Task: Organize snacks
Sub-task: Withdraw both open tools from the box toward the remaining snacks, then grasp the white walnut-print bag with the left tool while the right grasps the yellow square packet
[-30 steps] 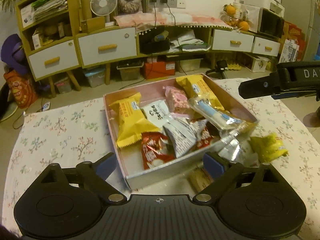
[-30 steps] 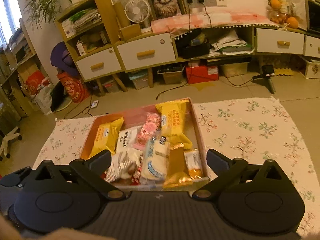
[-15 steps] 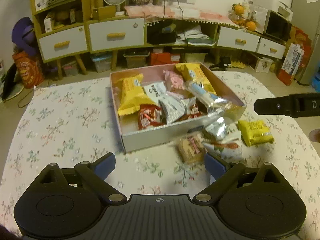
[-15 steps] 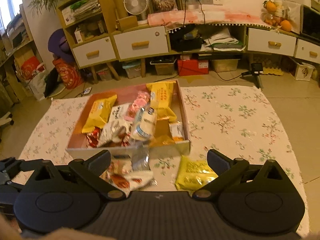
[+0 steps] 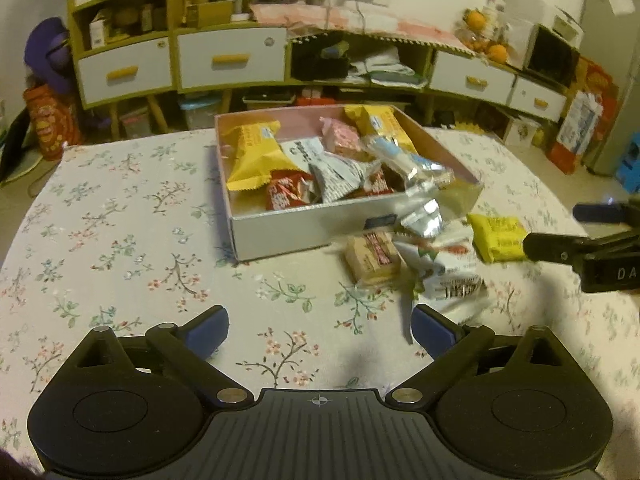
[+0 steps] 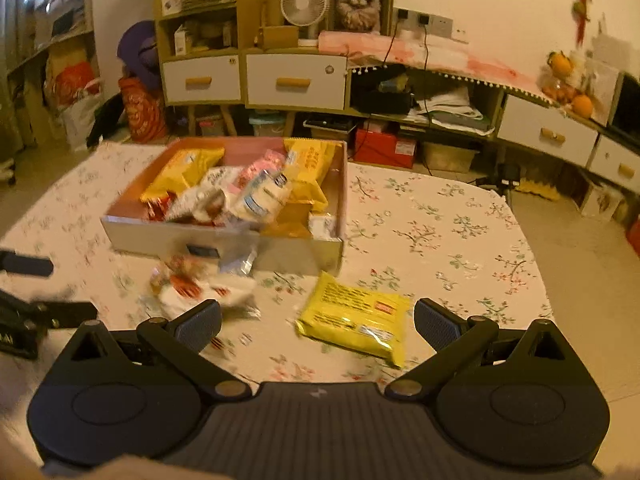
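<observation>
A shallow cardboard box (image 5: 304, 226) (image 6: 140, 236) on the floral tablecloth holds several snack packets, yellow, white, pink and red. Loose snacks lie on the cloth in front of it: a yellow packet (image 5: 498, 236) (image 6: 354, 318), a tan biscuit packet (image 5: 372, 258), a white packet (image 5: 448, 276) (image 6: 208, 294) and a silver wrapper (image 5: 424, 216). My left gripper (image 5: 320, 330) is open and empty, back from the box. My right gripper (image 6: 318, 320) is open and empty, just short of the yellow packet; it also shows at the right in the left wrist view (image 5: 552, 232).
The round table's edge (image 6: 536, 280) curves off at the right. Behind stand low cabinets with white drawers (image 5: 232, 60), a fan (image 6: 302, 2), shelves and floor clutter. The left gripper's fingers (image 6: 28, 266) enter the right wrist view at the left.
Both grippers have pulled back from the box toward the table's near side. Several snacks that were at the box's front corner now lie on the cloth in front of it.
</observation>
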A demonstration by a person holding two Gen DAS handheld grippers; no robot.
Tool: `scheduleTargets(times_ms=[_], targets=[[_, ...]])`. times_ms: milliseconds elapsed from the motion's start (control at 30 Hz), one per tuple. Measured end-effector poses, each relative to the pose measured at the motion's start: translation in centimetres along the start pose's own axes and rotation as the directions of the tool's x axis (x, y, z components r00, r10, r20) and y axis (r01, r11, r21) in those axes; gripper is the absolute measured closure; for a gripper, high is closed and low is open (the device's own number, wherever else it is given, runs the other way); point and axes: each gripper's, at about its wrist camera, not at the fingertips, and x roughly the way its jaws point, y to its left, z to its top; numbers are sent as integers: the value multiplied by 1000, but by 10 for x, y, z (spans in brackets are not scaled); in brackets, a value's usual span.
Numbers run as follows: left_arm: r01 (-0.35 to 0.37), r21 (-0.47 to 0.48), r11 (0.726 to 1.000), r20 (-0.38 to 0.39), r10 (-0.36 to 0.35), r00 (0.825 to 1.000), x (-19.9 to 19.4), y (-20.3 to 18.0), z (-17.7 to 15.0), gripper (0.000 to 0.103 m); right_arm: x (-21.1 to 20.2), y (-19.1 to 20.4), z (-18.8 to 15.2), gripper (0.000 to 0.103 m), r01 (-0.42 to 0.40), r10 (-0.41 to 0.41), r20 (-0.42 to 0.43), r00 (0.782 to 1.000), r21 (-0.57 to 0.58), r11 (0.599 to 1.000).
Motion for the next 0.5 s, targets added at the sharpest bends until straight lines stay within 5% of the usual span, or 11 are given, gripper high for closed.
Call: scheduleTargets(times_ms=[500], targets=[[94,146,985,-10,-94,996,37,-57,-10,4,25,-23,-16,0,-32,30,-52,998,-23,999]])
